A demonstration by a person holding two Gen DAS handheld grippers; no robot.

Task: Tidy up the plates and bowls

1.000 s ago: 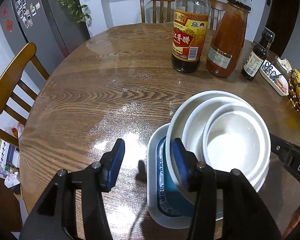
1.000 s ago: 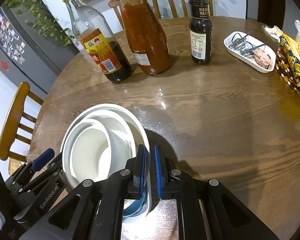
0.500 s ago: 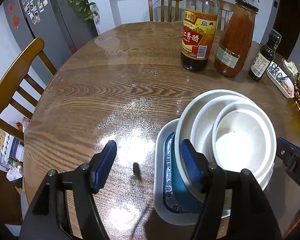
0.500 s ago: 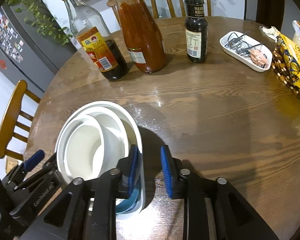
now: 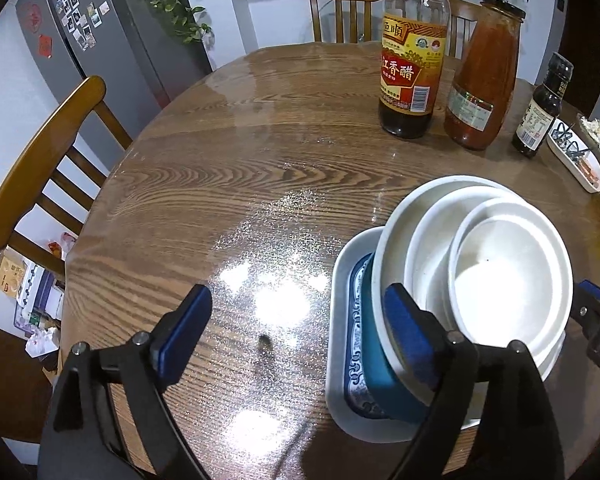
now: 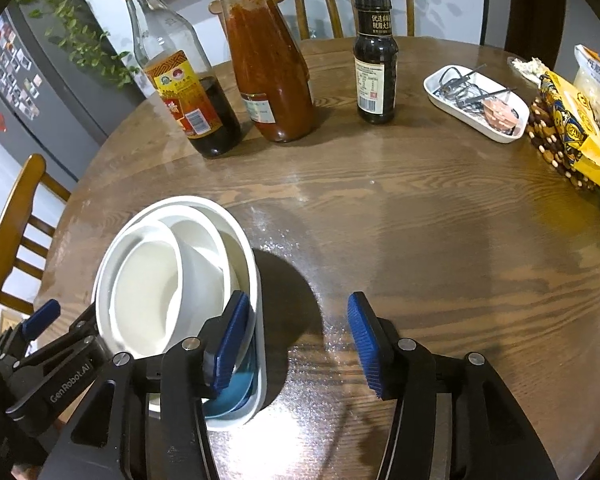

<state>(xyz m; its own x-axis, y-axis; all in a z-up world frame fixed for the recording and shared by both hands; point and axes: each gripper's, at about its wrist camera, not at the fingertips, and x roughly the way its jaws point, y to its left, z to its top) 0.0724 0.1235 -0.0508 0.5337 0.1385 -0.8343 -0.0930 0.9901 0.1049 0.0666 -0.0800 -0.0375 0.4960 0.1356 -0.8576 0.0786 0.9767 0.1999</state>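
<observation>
Both tools tilt steeply down over the wooden counter point(image 5: 228, 184). The stack of 3 white bowls point(image 5: 500, 280) on a teal bowl point(image 5: 384, 384) in a rectangular plate point(image 5: 340, 344) lies between them. The left tool point(image 5: 296, 328) and right tool point(image 6: 296, 340), jaws just widened, stand spread, gripping nothing; each inner pad sits beside the stack.

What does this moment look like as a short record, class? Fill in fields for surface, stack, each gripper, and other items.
surface: round wooden table
stack: nested white bowls on a blue dish, all in a rectangular white plate
left gripper: open, jaws just widened, only bare table between them, stack beside one finger
right gripper: open, jaws just widened, nothing between them, stack beside one finger
other items: vinegar bottle, red sauce jar, dark sauce bottle, small white tray, snack bag
</observation>
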